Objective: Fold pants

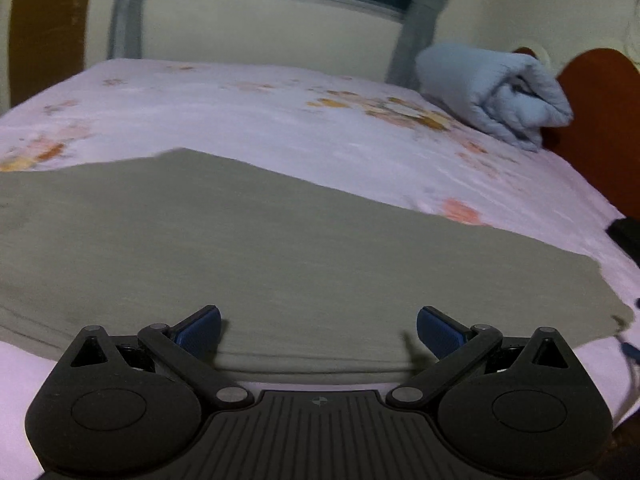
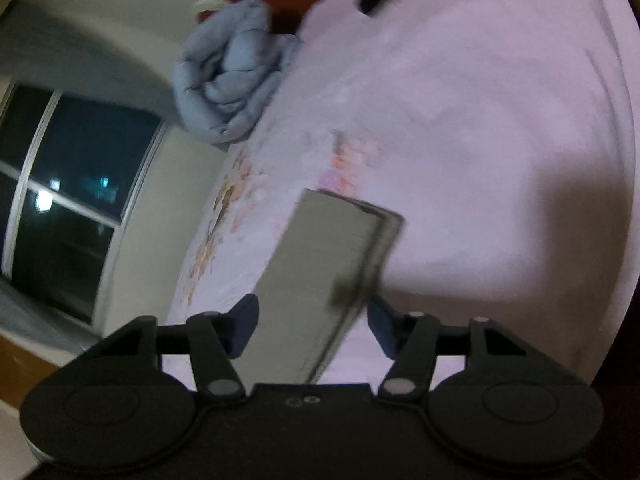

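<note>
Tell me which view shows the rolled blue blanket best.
The left wrist view: the rolled blue blanket sits fairly sharp at the bed's far corner by the headboard, its layers visible. The right wrist view shows it too, but tilted and blurrier.

light: dim, warm indoor | window [image 2: 76, 200]: dark | blur: heavy on right wrist, milder on left | edges: fisheye bending, black corners | shadow: soft on bed [image 2: 560, 220]
</note>
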The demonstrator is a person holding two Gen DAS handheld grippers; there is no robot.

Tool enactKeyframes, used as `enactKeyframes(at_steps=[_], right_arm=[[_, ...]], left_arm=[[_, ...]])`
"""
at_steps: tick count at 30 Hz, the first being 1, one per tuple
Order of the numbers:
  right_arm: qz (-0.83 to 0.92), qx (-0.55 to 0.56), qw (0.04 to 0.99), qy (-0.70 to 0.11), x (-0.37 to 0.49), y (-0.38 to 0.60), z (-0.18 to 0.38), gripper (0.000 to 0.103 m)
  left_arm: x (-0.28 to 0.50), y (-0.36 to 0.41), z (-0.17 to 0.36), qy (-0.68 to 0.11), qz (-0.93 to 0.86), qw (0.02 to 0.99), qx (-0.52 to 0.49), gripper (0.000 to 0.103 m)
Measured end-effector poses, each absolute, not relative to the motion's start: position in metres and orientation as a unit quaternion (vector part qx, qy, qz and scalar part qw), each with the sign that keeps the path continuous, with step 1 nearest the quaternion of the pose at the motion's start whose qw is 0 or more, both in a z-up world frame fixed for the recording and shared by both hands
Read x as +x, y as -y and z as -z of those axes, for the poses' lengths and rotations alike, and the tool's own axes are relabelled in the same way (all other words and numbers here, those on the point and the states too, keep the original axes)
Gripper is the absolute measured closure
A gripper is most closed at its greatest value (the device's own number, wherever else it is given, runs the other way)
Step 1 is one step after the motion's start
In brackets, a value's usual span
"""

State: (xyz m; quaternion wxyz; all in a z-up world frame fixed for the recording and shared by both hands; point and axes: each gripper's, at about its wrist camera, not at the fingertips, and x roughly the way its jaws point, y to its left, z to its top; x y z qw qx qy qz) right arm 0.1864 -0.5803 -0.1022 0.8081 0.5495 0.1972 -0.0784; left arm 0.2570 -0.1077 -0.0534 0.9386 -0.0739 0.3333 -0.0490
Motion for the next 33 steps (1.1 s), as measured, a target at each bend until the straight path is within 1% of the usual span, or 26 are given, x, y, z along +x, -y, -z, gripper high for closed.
enactKeyframes(at_steps=[3,7,10,15,20,24,26,28,30,31,33], right_arm=[[0.079,0.55,0.808,-0.195,0.187,0.586,0.106,0.05],[0.088,0.552,0.807,-0.187,0.185,0.593,0.107,0.05],[0.082,0.561,0.802,-0.187,0.182,0.599,0.112,0.051],[0.077,0.588,0.787,-0.169,0.176,0.607,0.12,0.054],[0.071,0.618,0.771,-0.139,0.172,0.612,0.127,0.054],[0.068,0.613,0.774,-0.144,0.18,0.613,0.128,0.056],[0.07,0.607,0.777,-0.151,0.184,0.613,0.127,0.066],[0.08,0.602,0.777,-0.165,0.187,0.614,0.128,0.086],[0.082,0.597,0.78,-0.169,0.187,0.615,0.13,0.091],[0.082,0.592,0.783,-0.17,0.186,0.615,0.129,0.091],[0.082,0.586,0.788,-0.172,0.186,0.614,0.128,0.091]], left_arm=[[0.256,0.146,0.056,-0.327,0.063,0.942,-0.047,0.0],[0.263,0.181,0.066,-0.349,0.062,0.934,-0.039,0.0],[0.262,0.203,0.075,-0.352,0.051,0.935,0.004,0.0],[0.256,0.207,0.076,-0.347,0.04,0.937,0.011,0.0],[0.258,0.209,0.077,-0.345,0.038,0.938,0.014,0.0],[0.262,0.209,0.078,-0.344,0.036,0.938,0.016,0.0],[0.265,0.211,0.079,-0.344,0.036,0.938,0.017,0.0],[0.265,0.209,0.075,-0.345,0.038,0.938,0.01,0.0],[0.259,0.205,0.068,-0.328,0.045,0.944,-0.013,0.0],[0.257,0.207,0.068,-0.325,0.05,0.944,-0.017,0.0],[0.26,0.216,0.076,-0.341,0.046,0.939,0.007,0.0]])
